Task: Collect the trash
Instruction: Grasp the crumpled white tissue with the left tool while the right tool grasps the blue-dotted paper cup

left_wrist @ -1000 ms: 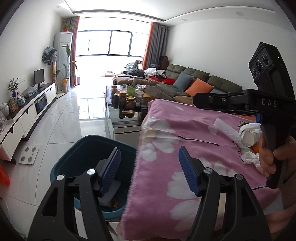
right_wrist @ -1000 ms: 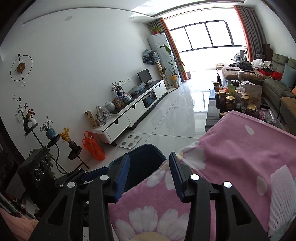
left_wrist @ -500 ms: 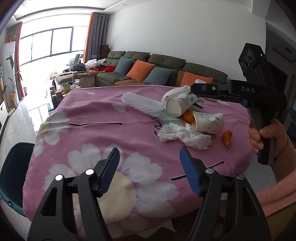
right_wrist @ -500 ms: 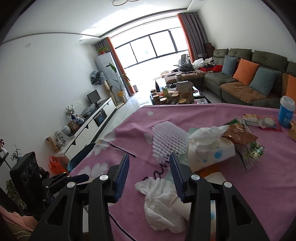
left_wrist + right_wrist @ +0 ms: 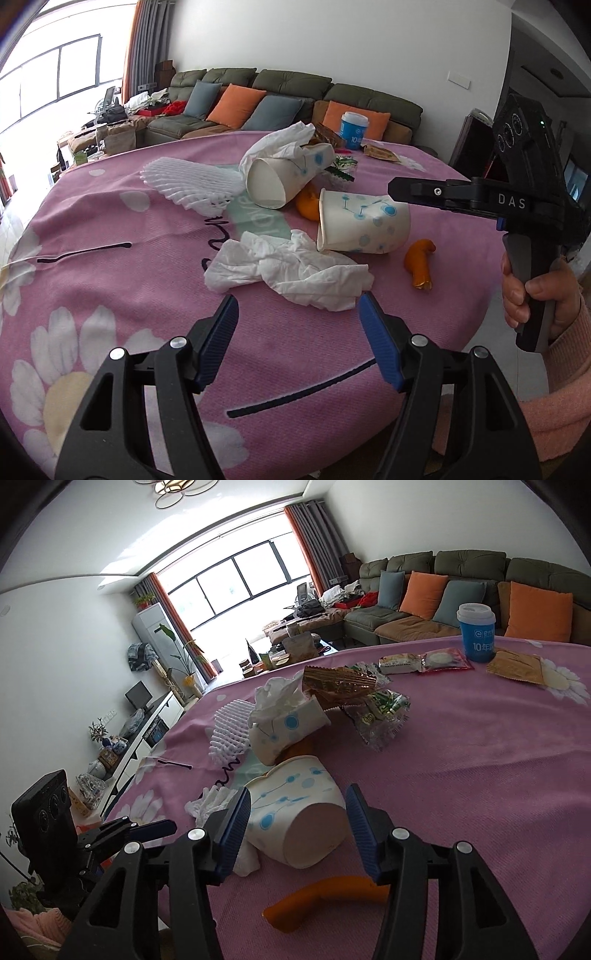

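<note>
The pink-clothed counter (image 5: 110, 236) has been swung into view, the bin lost. The toppled paper cup (image 5: 295, 812) is now straddled by the right gripper (image 5: 297, 821), jaws spread; the crumpled tissue (image 5: 288, 269) is faced by the spread left gripper (image 5: 297, 332).

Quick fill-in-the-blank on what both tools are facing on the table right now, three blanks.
1. The near paper cup lies on its ____ between the open fingers of the right tool.
2. The left tool is open just short of the crumpled white ____.
3. The peel beside the near cup is ____ in colour.

Missing words: side; tissue; orange
</note>
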`<state>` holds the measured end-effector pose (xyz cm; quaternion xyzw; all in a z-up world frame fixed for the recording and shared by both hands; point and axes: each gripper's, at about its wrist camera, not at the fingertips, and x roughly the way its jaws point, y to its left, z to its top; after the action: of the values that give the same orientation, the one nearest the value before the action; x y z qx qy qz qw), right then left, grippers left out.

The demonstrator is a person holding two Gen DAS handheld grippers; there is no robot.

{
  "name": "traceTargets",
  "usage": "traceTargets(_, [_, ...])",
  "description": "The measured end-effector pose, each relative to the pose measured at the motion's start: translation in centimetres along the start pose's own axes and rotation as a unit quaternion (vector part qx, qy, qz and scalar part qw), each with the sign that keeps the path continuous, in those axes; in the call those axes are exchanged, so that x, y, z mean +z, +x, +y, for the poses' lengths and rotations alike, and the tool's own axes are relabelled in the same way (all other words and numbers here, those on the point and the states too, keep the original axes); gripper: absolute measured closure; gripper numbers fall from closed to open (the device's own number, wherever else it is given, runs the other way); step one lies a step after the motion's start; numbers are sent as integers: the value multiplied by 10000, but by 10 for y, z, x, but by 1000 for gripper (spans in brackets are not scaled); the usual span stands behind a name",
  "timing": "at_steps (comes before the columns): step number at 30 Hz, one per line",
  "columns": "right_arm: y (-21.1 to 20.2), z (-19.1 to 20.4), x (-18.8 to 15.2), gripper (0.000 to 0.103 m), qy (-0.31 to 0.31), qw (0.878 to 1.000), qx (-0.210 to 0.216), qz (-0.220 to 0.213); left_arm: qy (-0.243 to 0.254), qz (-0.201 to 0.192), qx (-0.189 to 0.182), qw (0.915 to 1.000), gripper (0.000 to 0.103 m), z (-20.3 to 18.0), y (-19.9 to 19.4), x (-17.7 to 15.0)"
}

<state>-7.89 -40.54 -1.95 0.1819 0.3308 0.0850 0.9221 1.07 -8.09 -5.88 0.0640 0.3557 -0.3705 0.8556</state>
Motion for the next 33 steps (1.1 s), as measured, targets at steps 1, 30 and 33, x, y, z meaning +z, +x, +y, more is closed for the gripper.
traceTargets(1, [0,-2,-2,52,23,10000,6,25,-16,55,13,10000,36,0,4,2])
traceTargets(30, [3,9,-12,56,418,9985,326,106,-567,77,-34,9984,86,28,11,17])
traceTargets(33, [8,7,-14,70,494,9982,305,158,-576,52,36,9983,86,31,4,15])
